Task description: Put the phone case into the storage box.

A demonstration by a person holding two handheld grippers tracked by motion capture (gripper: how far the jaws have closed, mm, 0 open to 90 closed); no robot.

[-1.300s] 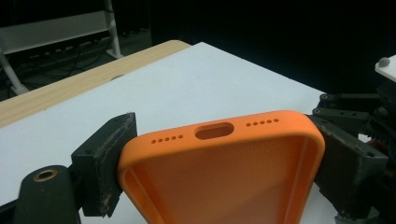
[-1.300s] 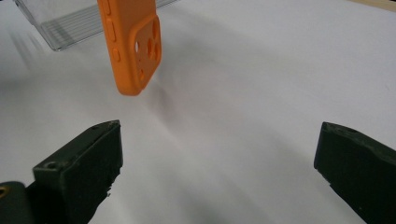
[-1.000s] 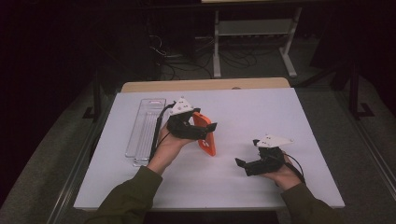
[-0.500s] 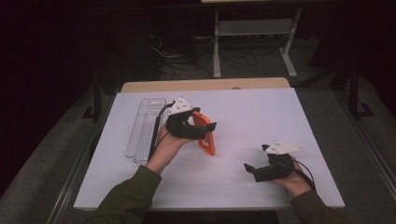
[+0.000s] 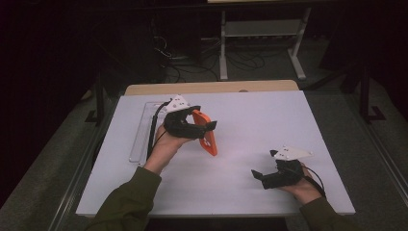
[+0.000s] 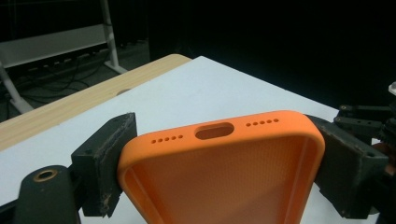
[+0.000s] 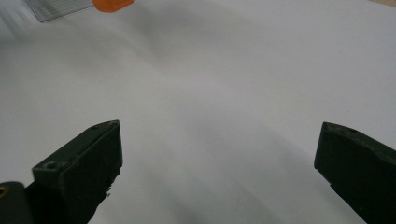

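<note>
Above the middle of the white surface, the left gripper holds an orange phone case clear of the top, its jaws clamped on the case's two long sides. In the left gripper view the case faces the camera with its hollow inside, the charging slot and two rows of small holes along the far edge, and both black pads press hard against its rim. In the high view the case hangs tilted, its lower corner reaching down toward the surface, though whether it touches there I cannot tell.

The right gripper rests low near the front right of the surface, well apart from the case, with its jaws spread wide and nothing between them; the right gripper view looks across bare white top with a corner of the case far off at the upper edge.

A clear plastic tray lies along the left side, just beside the left hand, and looks empty.

Judging from this, the pick-up is done: the case is firmly lifted. What seems left is a handover to the waiting right gripper or setting the case down somewhere, perhaps in the tray.
</note>
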